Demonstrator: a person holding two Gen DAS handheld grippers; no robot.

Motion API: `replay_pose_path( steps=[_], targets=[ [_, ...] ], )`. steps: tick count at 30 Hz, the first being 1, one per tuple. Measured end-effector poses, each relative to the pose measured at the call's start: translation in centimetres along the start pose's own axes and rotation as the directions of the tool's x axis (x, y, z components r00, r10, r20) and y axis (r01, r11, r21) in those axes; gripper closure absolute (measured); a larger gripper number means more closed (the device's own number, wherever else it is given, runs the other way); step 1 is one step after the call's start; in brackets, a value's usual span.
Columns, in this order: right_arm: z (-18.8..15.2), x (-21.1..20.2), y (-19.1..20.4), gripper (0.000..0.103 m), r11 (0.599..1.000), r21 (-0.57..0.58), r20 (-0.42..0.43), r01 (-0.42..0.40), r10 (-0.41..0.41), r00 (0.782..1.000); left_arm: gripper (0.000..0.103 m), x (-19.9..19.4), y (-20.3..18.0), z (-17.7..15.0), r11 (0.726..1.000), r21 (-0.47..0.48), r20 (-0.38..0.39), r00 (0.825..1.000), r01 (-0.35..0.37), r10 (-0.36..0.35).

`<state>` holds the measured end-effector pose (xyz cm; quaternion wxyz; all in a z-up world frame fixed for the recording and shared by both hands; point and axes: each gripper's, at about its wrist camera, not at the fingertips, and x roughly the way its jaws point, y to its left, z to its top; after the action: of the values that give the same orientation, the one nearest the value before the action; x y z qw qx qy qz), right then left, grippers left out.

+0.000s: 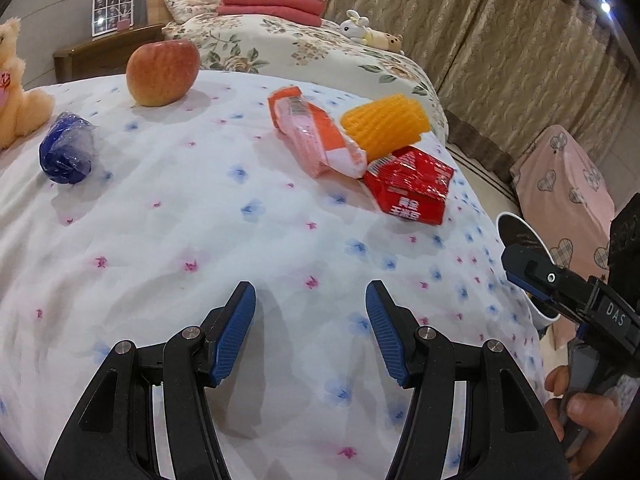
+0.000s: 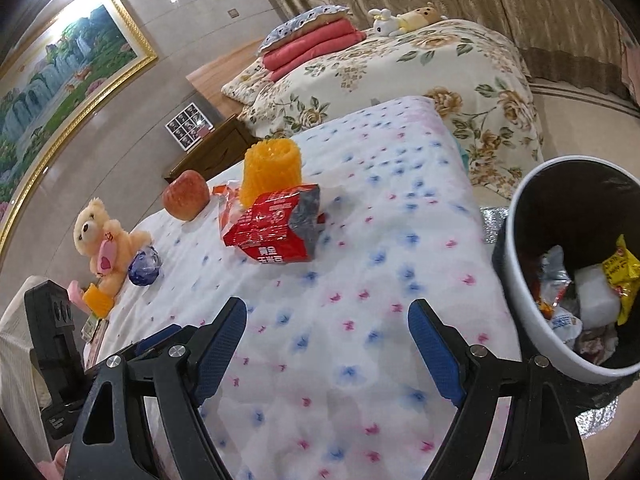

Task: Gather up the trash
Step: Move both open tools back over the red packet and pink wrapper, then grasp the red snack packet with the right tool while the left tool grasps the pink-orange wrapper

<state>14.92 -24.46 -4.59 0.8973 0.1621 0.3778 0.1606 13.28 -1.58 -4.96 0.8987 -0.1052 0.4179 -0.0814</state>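
On the flowered white bedspread [image 1: 160, 240] lie a red snack bag [image 1: 412, 186], an orange-and-white wrapper [image 1: 316, 136], a yellow foam fruit net [image 1: 386, 126] and a crumpled blue plastic wad [image 1: 66, 148]. My left gripper [image 1: 311, 312] hovers open over bare cloth, short of the pile, nothing between its fingers. My right gripper [image 2: 328, 334] is open too, wider, over the bedspread [image 2: 360, 280], with the red snack bag [image 2: 276, 230] and foam net [image 2: 272, 168] ahead. A white bin [image 2: 516, 280] with several wrappers inside stands at its right.
An apple [image 1: 162, 72] and a teddy bear [image 1: 16, 84] sit at the far left of the bed. A second bed with a floral quilt [image 1: 304, 48] lies behind, curtains beyond. A pink heart-patterned cover [image 1: 568, 184] is right of the bed. A hand [image 1: 588, 412] holds the right gripper's handle.
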Motion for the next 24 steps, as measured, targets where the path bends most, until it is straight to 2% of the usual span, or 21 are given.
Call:
replay_pose_path(
  steps=[7, 15, 19, 24],
  targets=[
    [0.1, 0.7, 0.0, 0.018, 1.000, 0.009, -0.007, -0.001, 0.002, 1.000, 0.045, 0.9, 0.1, 2.2, 1.000, -0.006, 0.012, 1.000, 0.005, -0.005],
    [0.6, 1.0, -1.0, 0.018, 0.999, 0.041, -0.004, 0.004, -0.004, 1.000, 0.040, 3.3, -0.2, 6.6, 0.999, -0.030, 0.037, 0.999, 0.027, -0.025],
    [0.7, 1.4, -1.3, 0.018, 0.999, 0.050, -0.011, 0.004, -0.003, 1.000, 0.039, 4.8, -0.2, 8.1, 0.998, -0.042, 0.031, 0.999, 0.045, -0.044],
    [1.1, 1.6, -1.3, 0.018, 0.998, 0.055, -0.013, 0.006, -0.006, 1.000, 0.040, 6.9, -0.1, 8.8, 0.999, -0.026, 0.005, 0.999, 0.034, -0.033]
  ],
)
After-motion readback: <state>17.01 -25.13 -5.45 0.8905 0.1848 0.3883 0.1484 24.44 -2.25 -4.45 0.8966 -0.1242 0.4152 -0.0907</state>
